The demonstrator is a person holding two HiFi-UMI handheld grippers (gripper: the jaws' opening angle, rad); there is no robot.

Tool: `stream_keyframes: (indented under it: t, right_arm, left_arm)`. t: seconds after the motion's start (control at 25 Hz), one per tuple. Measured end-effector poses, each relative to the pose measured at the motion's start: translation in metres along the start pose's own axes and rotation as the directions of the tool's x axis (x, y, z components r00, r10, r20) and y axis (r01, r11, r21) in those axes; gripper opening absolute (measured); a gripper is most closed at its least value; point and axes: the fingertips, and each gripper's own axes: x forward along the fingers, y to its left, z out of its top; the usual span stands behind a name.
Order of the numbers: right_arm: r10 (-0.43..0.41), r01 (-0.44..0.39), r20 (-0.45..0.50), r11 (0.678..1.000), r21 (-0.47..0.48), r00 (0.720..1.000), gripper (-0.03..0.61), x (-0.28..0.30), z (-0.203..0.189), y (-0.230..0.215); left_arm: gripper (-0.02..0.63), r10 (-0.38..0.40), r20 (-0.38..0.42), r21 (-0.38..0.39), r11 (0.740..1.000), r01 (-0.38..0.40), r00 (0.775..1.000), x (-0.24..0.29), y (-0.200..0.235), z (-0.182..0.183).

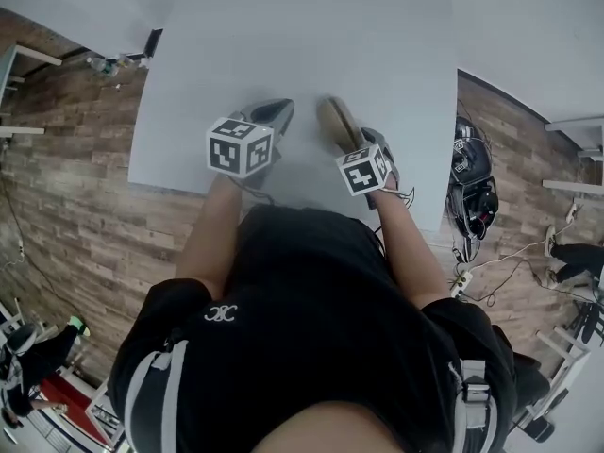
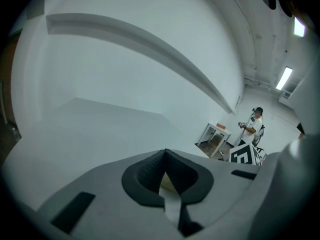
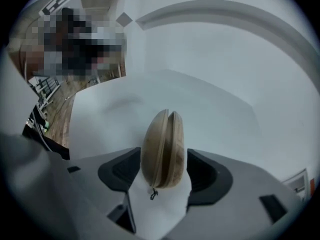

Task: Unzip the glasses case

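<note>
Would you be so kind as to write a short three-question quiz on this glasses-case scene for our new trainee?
1. Multiple choice: where is the tan glasses case? A) between the jaws of the right tool; B) lying flat on the floor; C) on a shelf.
2. True or false: the jaws of the left tool stand wide apart.
3. Short answer: in the right gripper view, what small dark part dangles from the case's near end?
Key: 1 A; 2 false, the left tool's jaws are together; 3 the zipper pull.
</note>
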Motion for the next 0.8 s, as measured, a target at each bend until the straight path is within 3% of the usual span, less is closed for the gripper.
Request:
stream_keyframes:
  t: [0.16, 0.24, 0.28, 0.32, 0.4, 0.52, 0.64, 0.8]
  right_arm:
    - [0.0, 0.0, 0.04, 1.0, 0.012, 0.999, 0.268, -0.006, 0.015, -0.001]
    - [-0.046, 0.036, 0.158, 0.997, 0.063, 0.986, 0.256, -0.022, 0.034, -0.009]
    - [-0.077, 0.045, 0.249, 0.99, 0.13, 0.965, 0.057, -0.036, 0.046, -0.016]
    - [-0.103, 0.034, 0.334, 0.978, 0.206, 0.937, 0.012, -0.051, 0.058, -0.023]
    - [-0.134, -0.005, 0.437, 0.953, 0.302, 0.889, 0.011, -0.075, 0.077, -0.038]
    - [-0.174, 0.012, 0.495, 0.95, 0.313, 0.851, 0.011, -0.098, 0.096, -0.052]
    - [-0.196, 0.012, 0.523, 0.943, 0.333, 0.83, 0.011, -0.111, 0.107, -0.055]
    - [-0.188, 0.008, 0.526, 0.945, 0.327, 0.829, 0.012, -0.114, 0.111, -0.042]
  left_arm:
    - [0.003, -0.017, -0.001, 0.004, 1.0, 0.017, 1.0, -0.001, 0.0, 0.0]
    - [0.003, -0.021, -0.001, 0.006, 1.0, 0.021, 1.0, 0.0, 0.001, -0.001]
    - [0.003, -0.022, -0.001, 0.008, 1.0, 0.022, 1.0, 0.0, 0.002, -0.001]
    - [0.003, -0.023, 0.0, 0.01, 1.0, 0.023, 1.0, 0.0, 0.002, -0.001]
    - [0.003, -0.027, 0.003, 0.01, 1.0, 0.027, 1.0, 0.001, 0.002, 0.0]
    - [0.003, -0.032, 0.006, 0.01, 0.999, 0.032, 0.999, 0.001, 0.004, 0.0]
    - [0.002, -0.044, 0.001, 0.013, 0.999, 0.044, 0.999, 0.001, 0.008, -0.002]
    - [0.003, -0.089, 0.012, -0.025, 0.996, 0.089, 0.996, -0.001, 0.007, -0.001]
